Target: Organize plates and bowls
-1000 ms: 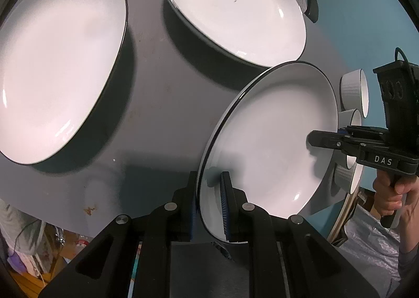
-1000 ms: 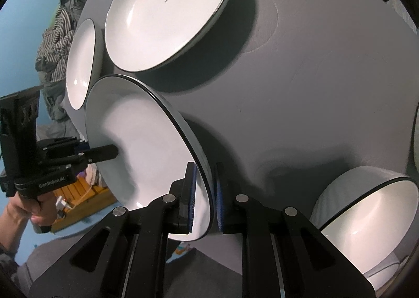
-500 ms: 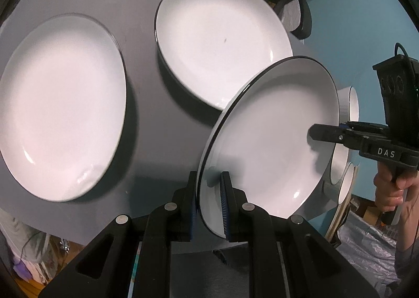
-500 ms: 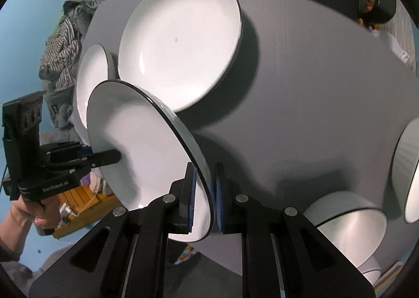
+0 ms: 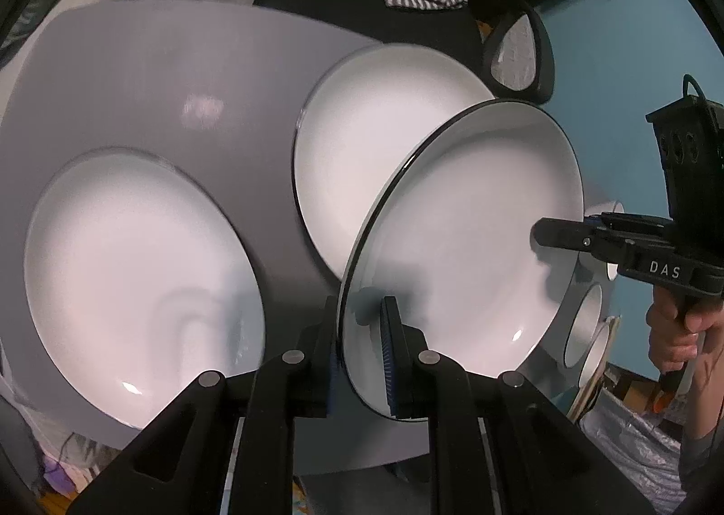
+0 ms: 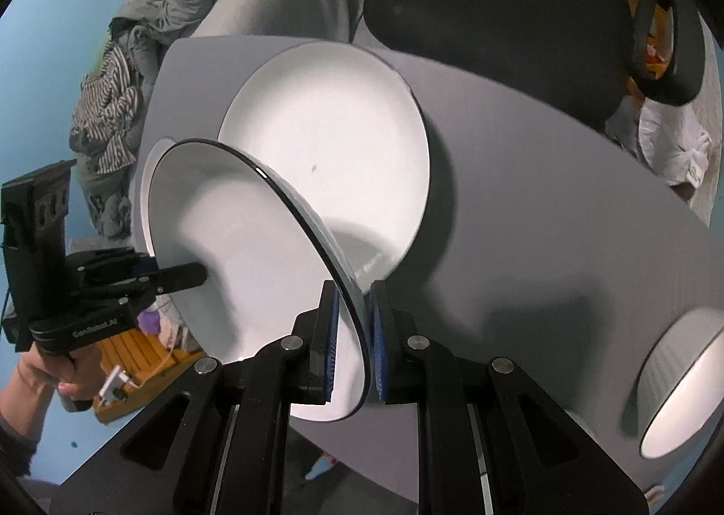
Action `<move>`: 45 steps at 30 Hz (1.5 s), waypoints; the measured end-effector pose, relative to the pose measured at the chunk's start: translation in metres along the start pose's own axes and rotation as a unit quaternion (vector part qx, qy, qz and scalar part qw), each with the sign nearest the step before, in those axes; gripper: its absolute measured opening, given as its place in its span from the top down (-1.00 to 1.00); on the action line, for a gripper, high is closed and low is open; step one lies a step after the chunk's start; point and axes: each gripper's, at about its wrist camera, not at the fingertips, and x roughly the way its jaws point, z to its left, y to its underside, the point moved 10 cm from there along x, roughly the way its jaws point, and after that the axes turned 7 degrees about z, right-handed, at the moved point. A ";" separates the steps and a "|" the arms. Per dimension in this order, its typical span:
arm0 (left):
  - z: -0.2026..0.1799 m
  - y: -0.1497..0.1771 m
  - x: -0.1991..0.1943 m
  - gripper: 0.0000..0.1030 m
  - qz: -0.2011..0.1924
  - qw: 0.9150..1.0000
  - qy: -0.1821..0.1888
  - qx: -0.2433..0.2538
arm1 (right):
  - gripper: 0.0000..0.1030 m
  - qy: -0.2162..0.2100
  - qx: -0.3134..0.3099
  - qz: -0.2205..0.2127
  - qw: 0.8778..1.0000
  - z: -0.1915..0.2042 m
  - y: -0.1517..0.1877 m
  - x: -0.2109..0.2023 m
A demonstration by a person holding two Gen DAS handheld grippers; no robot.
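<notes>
A white plate with a black rim point(image 5: 475, 234) point(image 6: 235, 252) hangs tilted above the grey table. My left gripper point(image 5: 362, 361) is shut on its near rim. Across from it, my right gripper point(image 5: 543, 236) point(image 6: 353, 347) is shut on the opposite rim. The left gripper point(image 6: 199, 275) shows in the right wrist view at the plate's far edge. The held plate partly overlaps a second white plate point(image 5: 362, 162) point(image 6: 344, 144) lying flat on the table. A third white plate point(image 5: 135, 279) lies flat to the left.
The grey table point(image 5: 158, 85) point(image 6: 543, 221) ends close behind the plates. Small white bowls point(image 5: 588, 325) sit at the right, one bowl point(image 6: 683, 383) near the right edge. A black chair point(image 6: 497, 17) and piled clothes point(image 6: 113, 107) stand beyond the table.
Both grippers carried the held plate across the table and a little upward, until it overlaps the flat plate at the back. More of the table's far edge and the chair came into view.
</notes>
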 end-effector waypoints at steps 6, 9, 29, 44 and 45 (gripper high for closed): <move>0.012 -0.022 0.005 0.67 0.009 1.000 -0.016 -0.001 | 0.72 -0.010 0.019 0.002 1.000 -0.001 -0.019 0.004; 0.015 -0.029 0.008 0.65 0.014 1.000 -0.027 -0.001 | 0.72 -0.013 0.031 0.006 0.999 -0.007 -0.028 0.006; 0.018 -0.057 0.015 0.55 0.030 0.993 -0.116 0.017 | 0.68 0.029 0.044 0.029 0.998 -0.009 -0.052 0.019; 0.011 -0.063 0.019 0.50 0.035 0.986 -0.161 0.041 | 0.15 0.097 0.089 0.076 0.988 -0.006 -0.052 0.020; 0.011 -0.064 0.020 0.50 0.034 0.985 -0.161 0.041 | 0.14 0.102 0.094 0.080 0.987 -0.007 -0.052 0.020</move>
